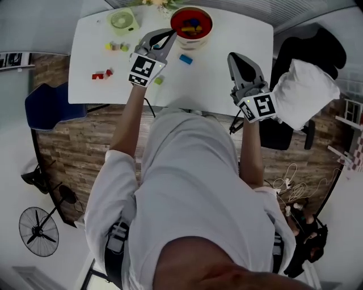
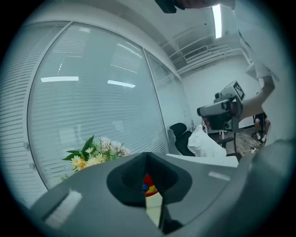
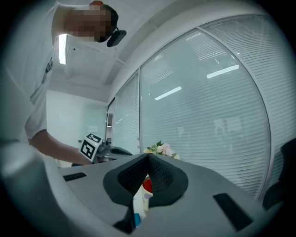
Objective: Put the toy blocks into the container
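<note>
The container [image 1: 191, 25] is a round bowl, red inside, at the far edge of the white table [image 1: 227, 34], with several coloured blocks in it. My left gripper [image 1: 172, 34] is shut and empty, its tips by the bowl's left rim. Through its slit in the left gripper view [image 2: 147, 155] a strip of the red bowl [image 2: 148, 181] shows. A blue block [image 1: 185, 58] and a green block [image 1: 159, 80] lie near that gripper. Red blocks [image 1: 102, 74] and a row of small blocks [image 1: 116, 47] lie further left. My right gripper [image 1: 233, 56] hangs shut and empty over the table's right part; [image 3: 148, 157] marks it in its own view.
A small green fan [image 1: 122, 21] and flowers [image 1: 161, 4] stand at the table's far side. A black chair with a white cushion [image 1: 306, 93] is on the right, a blue chair [image 1: 48, 105] on the left. A floor fan [image 1: 38, 231] stands behind on the left.
</note>
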The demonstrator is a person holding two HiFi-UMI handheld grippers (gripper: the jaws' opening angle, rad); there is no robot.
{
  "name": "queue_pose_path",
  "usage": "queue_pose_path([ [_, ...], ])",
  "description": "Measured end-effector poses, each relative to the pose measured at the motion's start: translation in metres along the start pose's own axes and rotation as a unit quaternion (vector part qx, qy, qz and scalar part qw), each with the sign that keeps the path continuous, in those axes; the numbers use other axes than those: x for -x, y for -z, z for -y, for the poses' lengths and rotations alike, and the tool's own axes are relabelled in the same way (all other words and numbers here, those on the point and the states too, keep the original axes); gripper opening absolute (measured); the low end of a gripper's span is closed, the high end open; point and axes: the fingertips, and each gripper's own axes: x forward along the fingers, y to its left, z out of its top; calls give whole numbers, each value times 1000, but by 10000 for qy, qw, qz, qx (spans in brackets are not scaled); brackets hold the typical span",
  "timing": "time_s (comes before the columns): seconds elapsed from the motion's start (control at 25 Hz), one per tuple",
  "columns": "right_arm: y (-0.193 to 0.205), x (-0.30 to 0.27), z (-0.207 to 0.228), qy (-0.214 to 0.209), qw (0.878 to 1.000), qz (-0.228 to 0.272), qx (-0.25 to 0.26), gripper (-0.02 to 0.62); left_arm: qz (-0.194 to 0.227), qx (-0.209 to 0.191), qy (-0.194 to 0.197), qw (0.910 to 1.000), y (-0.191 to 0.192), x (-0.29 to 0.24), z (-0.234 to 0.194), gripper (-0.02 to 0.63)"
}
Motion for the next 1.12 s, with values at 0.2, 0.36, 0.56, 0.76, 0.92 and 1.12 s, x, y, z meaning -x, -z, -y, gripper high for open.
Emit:
queue_pose_path([
  [0.2, 41, -27, -20, -418, 9974, -489, 330, 2, 60, 47, -381, 9992, -11, 60, 10, -2],
  [0.36, 65, -48, -33, -727, 9929, -874, 350, 248, 20, 172, -764, 9969, -5, 107, 16, -2],
  [0.56, 109, -77, -50, -1091, 9780, -1723, 448, 557, -172, 342, -1386, 9896, 12, 168, 14, -2],
  [0.76, 183, -91, -72, -1647, 9441, -2798, 571, 592, -76, 616, -2087, 9760, 8, 228, 16, -2],
  [0.92, 255, -101, -78, -1834, 9133, -3611, 435, 591, -244, 756, -2504, 9649, 11, 266, 28, -2],
  [1.12, 328, -112, -76, -1782, 8809, -4384, 127, 537, -489, 963, -2851, 9524, 28, 293, 46, -2],
])
